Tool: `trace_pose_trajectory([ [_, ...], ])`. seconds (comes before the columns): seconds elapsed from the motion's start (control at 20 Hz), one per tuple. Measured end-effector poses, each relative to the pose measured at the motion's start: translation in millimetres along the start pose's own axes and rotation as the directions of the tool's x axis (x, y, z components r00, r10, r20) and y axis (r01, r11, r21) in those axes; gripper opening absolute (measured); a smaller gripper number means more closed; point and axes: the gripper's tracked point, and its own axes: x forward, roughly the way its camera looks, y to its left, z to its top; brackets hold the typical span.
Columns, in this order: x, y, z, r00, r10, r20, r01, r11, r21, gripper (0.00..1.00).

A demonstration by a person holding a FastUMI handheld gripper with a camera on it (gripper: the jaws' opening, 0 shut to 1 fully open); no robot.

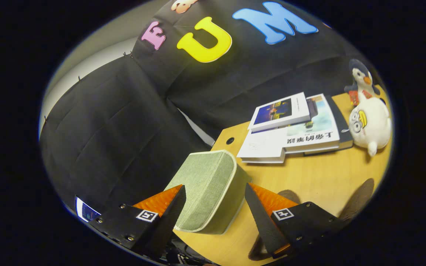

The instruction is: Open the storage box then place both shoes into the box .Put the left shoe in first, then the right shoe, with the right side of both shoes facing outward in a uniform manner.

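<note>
The gripper [215,192] stands open, its two fingers flanking the green fabric storage box [207,190] without visibly pressing it. The box's lid is closed, contents hidden. Far right on the wooden table [309,181], a stack of books [294,127] carries Chinese lettering; two plush penguins [368,118] sit beyond.
</note>
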Motion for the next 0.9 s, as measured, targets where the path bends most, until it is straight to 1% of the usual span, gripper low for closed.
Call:
trace_pose_trajectory([
  [0.1,17.6,-1.1,-12.3,0.997,0.061,-0.048,-0.056,0.994,0.096,0.97],
  [0.25,38.1,1.5,-28.3,0.987,0.135,-0.092,-0.118,0.979,0.168,0.97],
  [0.35,51.0,-0.1,-38.0,0.974,0.194,-0.117,-0.161,0.956,0.246,0.97],
  [0.55,64.5,-6.5,-48.7,0.957,0.259,-0.132,-0.202,0.918,0.341,0.97],
  [0.7,76.3,-10.1,-53.3,0.941,0.308,-0.141,-0.218,0.87,0.442,0.96],
  [0.85,84.0,-6.3,-59.6,0.921,0.358,-0.157,-0.237,0.83,0.505,0.96],
  [0.9,83.5,-2.0,-55.5,0.909,0.393,-0.141,-0.263,0.801,0.538,0.96],
])
